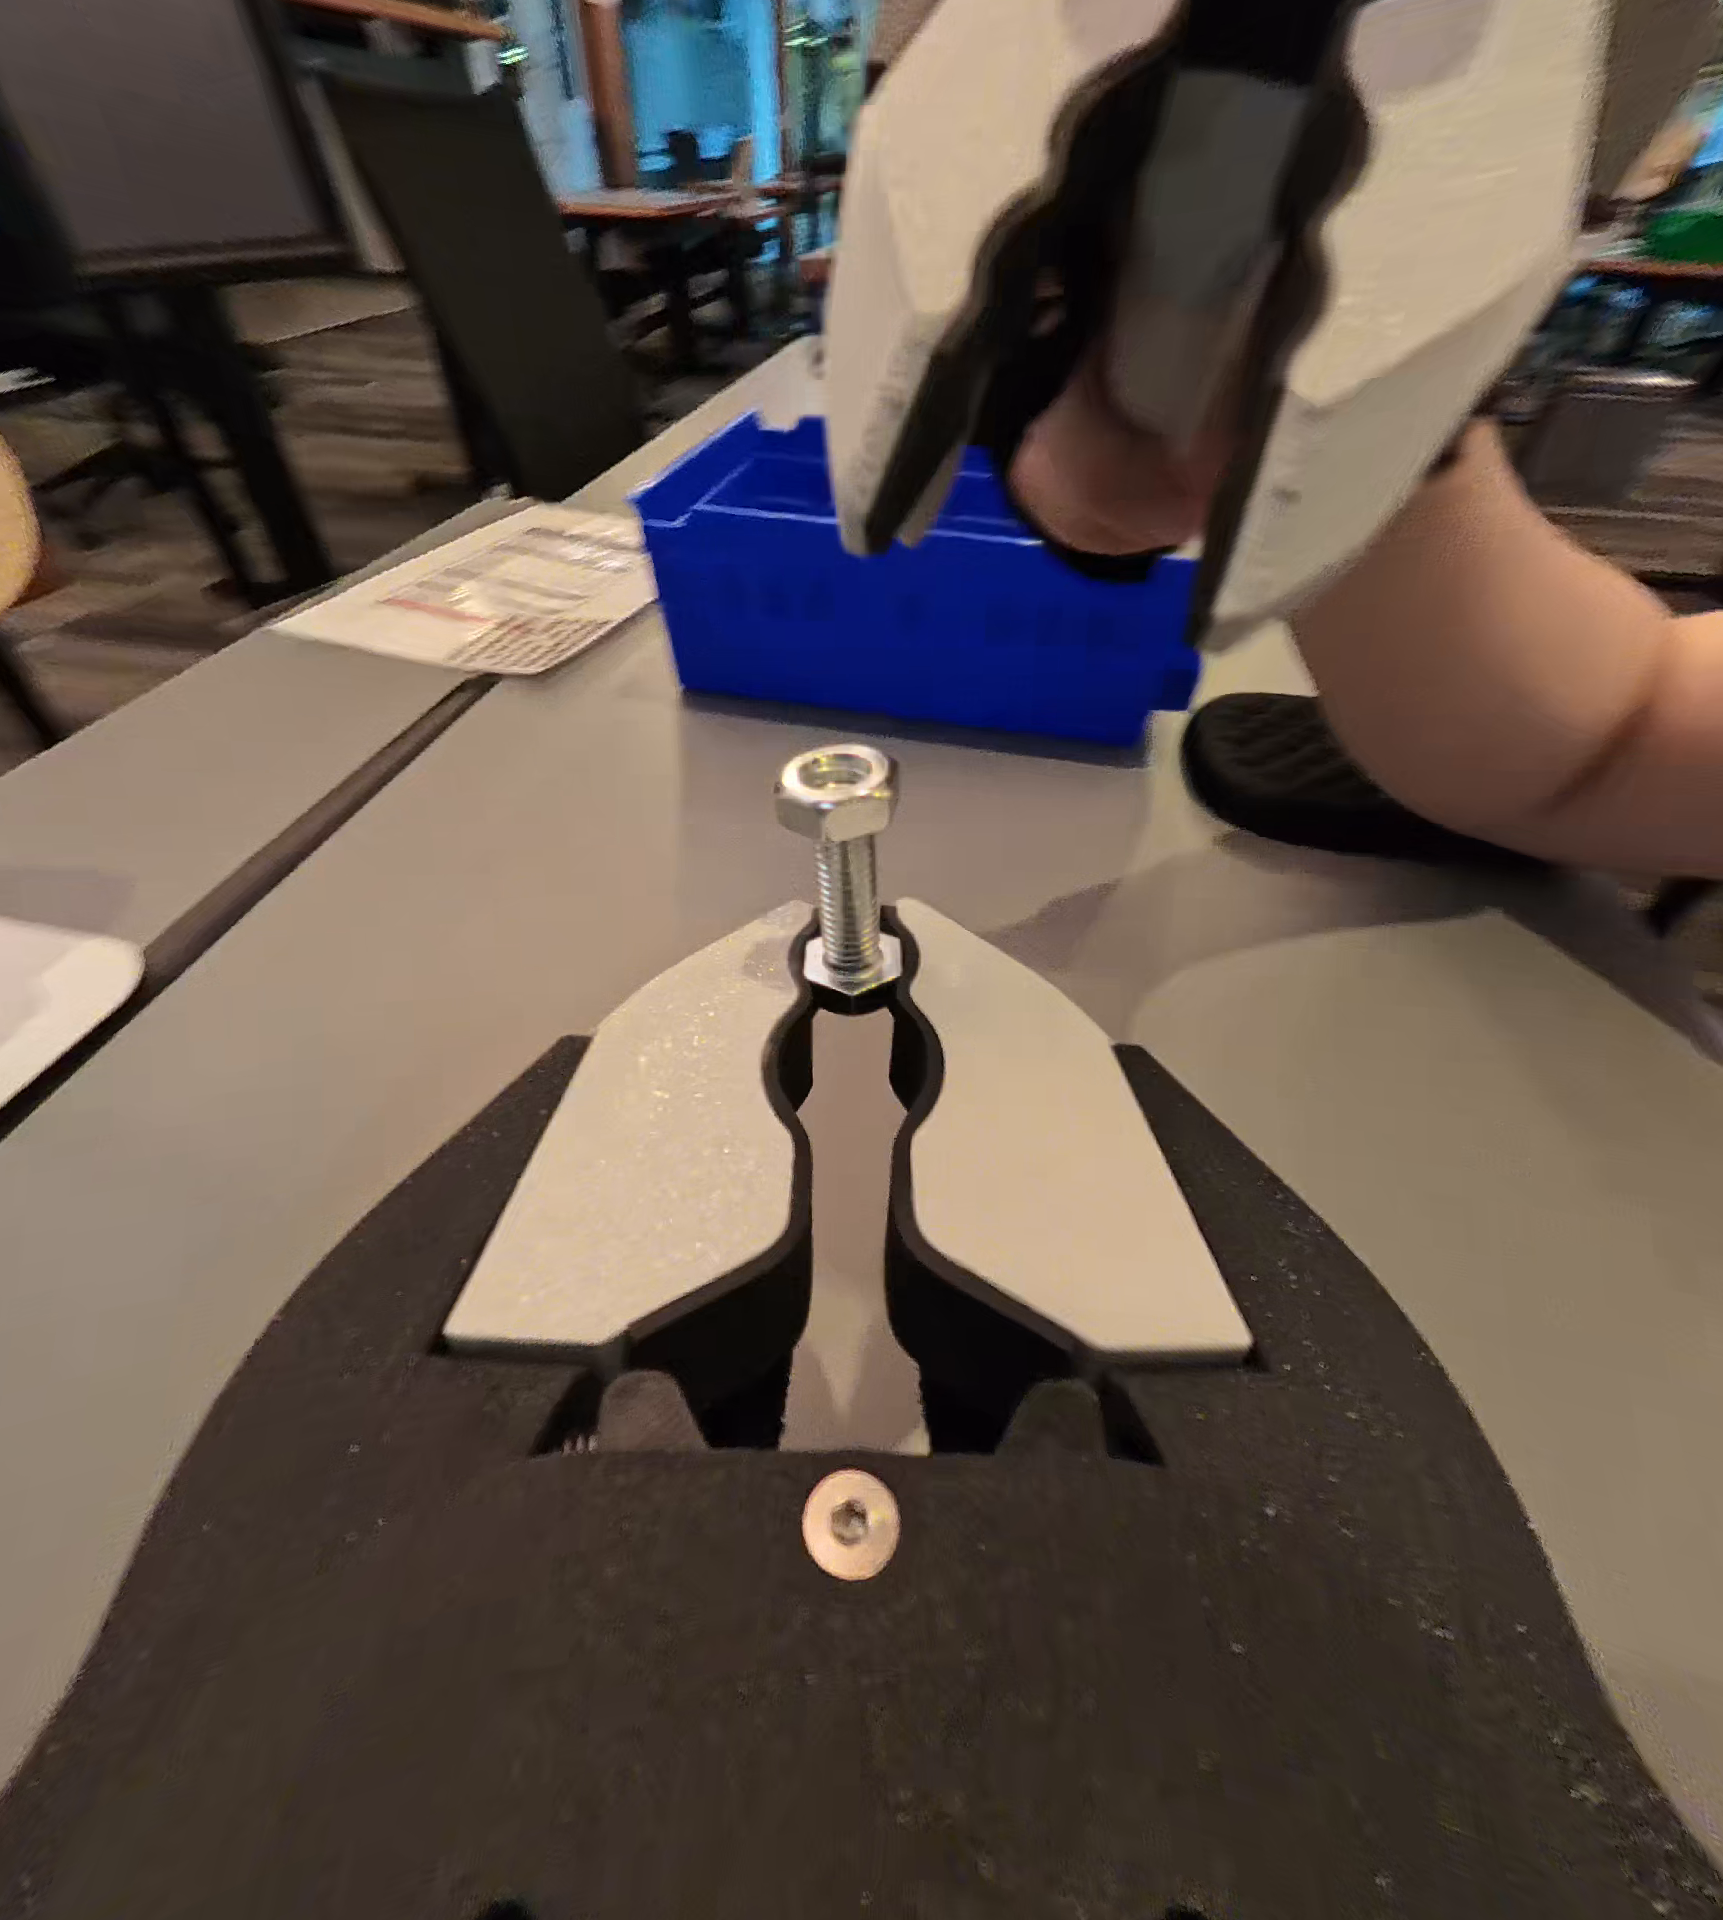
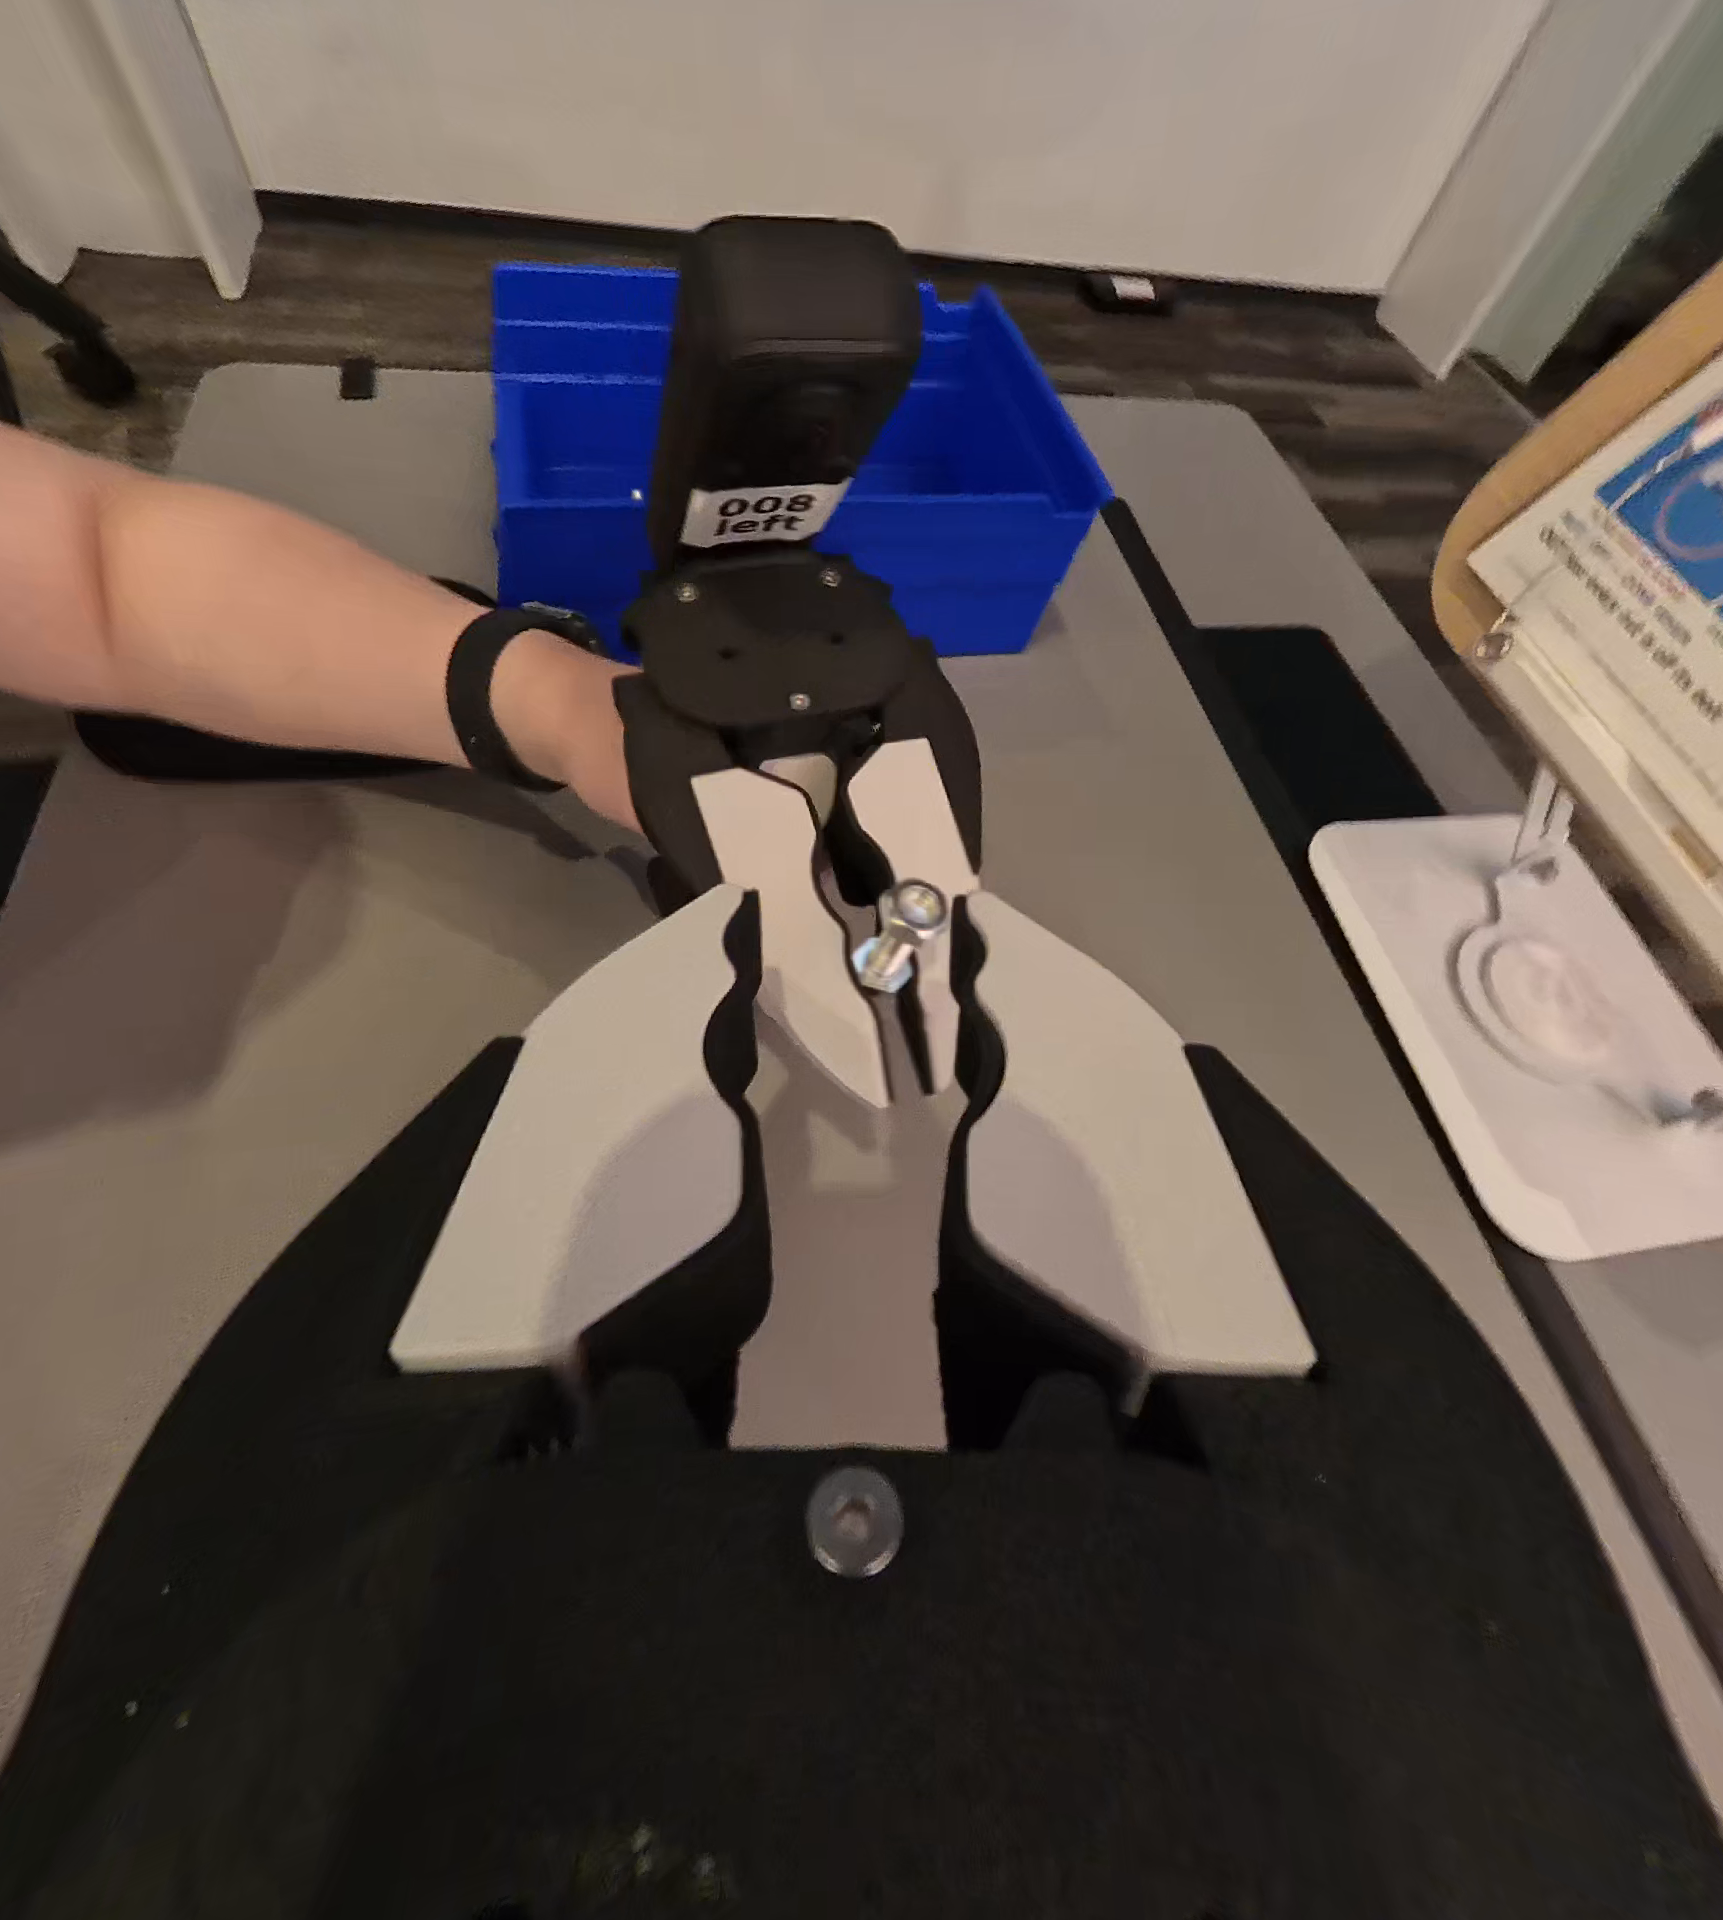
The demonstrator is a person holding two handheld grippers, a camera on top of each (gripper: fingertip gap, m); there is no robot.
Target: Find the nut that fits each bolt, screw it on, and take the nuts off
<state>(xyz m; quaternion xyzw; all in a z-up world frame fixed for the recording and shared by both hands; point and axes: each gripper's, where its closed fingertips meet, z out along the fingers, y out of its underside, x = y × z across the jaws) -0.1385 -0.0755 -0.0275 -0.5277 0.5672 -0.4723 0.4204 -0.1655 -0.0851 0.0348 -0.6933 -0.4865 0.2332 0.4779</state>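
A silver bolt (image 1: pixel 844 914) stands upright, its hex head (image 1: pixel 852 974) clamped between the tips of my left gripper (image 1: pixel 852 961). A silver nut (image 1: pixel 836 795) sits on the top end of its thread. My right gripper (image 1: pixel 1044 566) hovers above and behind the nut, jaws open and empty. In the right wrist view my right gripper (image 2: pixel 857 914) is open with its fingertips on either side of the nut (image 2: pixel 914 904), not touching it. The left gripper (image 2: pixel 888 997) faces me there, shut on the bolt head (image 2: pixel 880 968).
A blue bin (image 1: pixel 919 623) stands on the grey table (image 1: pixel 421 987) behind the bolt; it also shows in the right wrist view (image 2: pixel 971 499). A printed sheet (image 1: pixel 514 597) lies far left. A white stand base (image 2: pixel 1563 1039) and a clipboard (image 2: pixel 1667 468) are at the right. A person's forearm (image 2: pixel 213 623) reaches in. The tips of one gripper are about 7 centimetres away from the tips of the other.
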